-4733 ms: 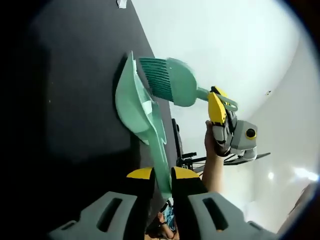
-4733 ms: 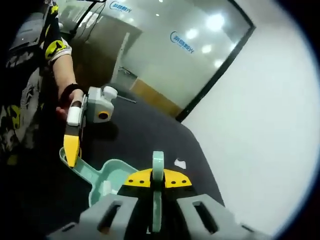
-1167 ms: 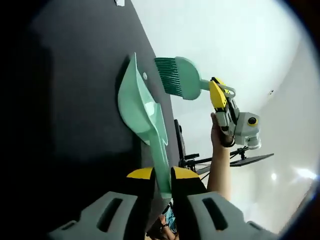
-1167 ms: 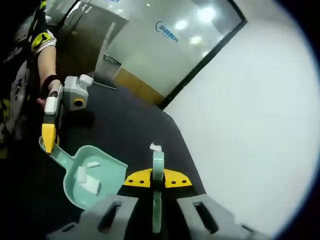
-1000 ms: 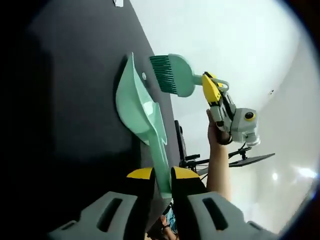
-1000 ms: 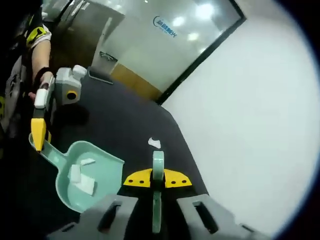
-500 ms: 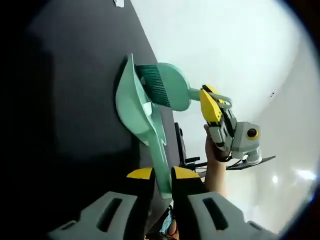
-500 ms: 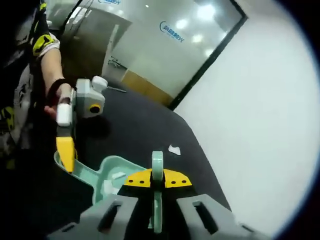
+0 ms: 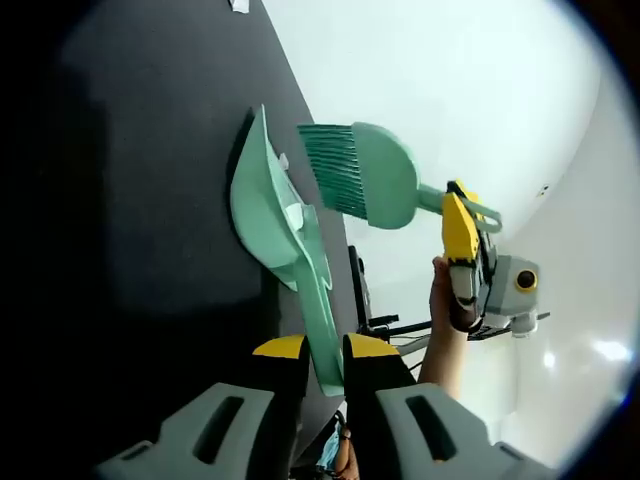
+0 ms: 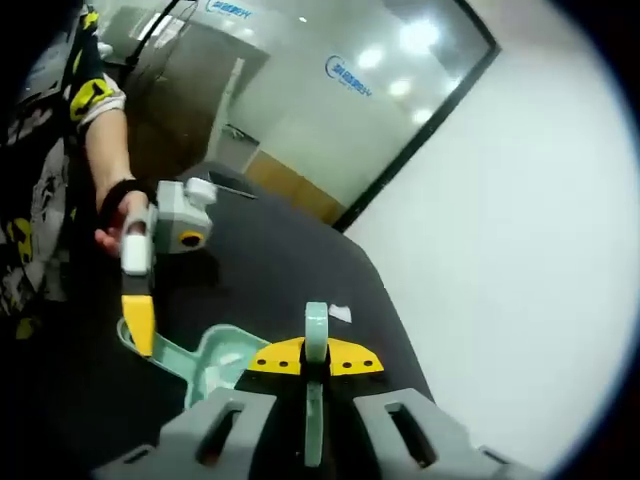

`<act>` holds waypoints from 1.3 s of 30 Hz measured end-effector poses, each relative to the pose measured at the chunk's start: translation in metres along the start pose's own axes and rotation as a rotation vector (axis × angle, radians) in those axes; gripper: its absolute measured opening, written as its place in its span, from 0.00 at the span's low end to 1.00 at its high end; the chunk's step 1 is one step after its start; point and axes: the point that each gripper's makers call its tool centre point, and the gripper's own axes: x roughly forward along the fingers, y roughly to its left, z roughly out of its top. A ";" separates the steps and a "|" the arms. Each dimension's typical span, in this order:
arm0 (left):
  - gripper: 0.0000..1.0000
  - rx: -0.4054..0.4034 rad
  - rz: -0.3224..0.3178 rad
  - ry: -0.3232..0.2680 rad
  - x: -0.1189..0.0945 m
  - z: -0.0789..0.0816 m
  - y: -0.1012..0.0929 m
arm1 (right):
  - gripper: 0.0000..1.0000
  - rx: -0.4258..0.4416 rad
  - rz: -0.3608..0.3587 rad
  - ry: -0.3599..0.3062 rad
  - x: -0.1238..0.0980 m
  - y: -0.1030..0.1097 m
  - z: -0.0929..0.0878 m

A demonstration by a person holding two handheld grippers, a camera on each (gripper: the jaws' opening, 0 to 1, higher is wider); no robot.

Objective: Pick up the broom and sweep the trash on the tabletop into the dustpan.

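A mint-green dustpan (image 9: 268, 215) rests with its lip on the black tabletop (image 9: 150, 200). Its handle runs down between the jaws of my left gripper (image 9: 322, 350), which is shut on it. White paper scraps (image 9: 294, 212) lie inside the pan. The green broom's head (image 9: 368, 178) hovers just off the pan's mouth, bristles toward it. My right gripper (image 9: 458, 205) is shut on the broom handle (image 10: 315, 340), seen close up in the right gripper view (image 10: 315, 358). There the dustpan (image 10: 215, 365) and left gripper (image 10: 140, 325) sit at lower left.
One white paper scrap (image 10: 340, 313) lies on the dark tabletop beyond the broom, also seen as a scrap (image 9: 240, 6) at the table's far end. A person's arm (image 10: 110, 170) holds the left gripper. White wall and a glass partition (image 10: 300, 90) stand behind.
Half a second ago the broom's bristles were pressed into the dustpan's mouth; now the broom head has drawn back out and away from it. The dustpan has stayed put.
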 end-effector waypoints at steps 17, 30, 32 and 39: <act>0.12 -0.060 -0.029 -0.038 0.003 -0.003 -0.011 | 0.04 0.013 0.090 0.089 -0.002 0.023 -0.018; 0.12 -0.129 -0.050 -0.093 -0.004 0.002 -0.014 | 0.05 -0.042 -0.018 0.099 0.005 -0.004 -0.031; 0.12 -0.130 -0.051 -0.093 -0.003 0.002 -0.013 | 0.04 -0.019 -0.022 0.093 0.009 -0.003 -0.035; 0.11 -0.167 -0.051 -0.094 -0.001 0.001 -0.010 | 0.05 -0.021 -0.063 0.086 0.018 -0.013 -0.040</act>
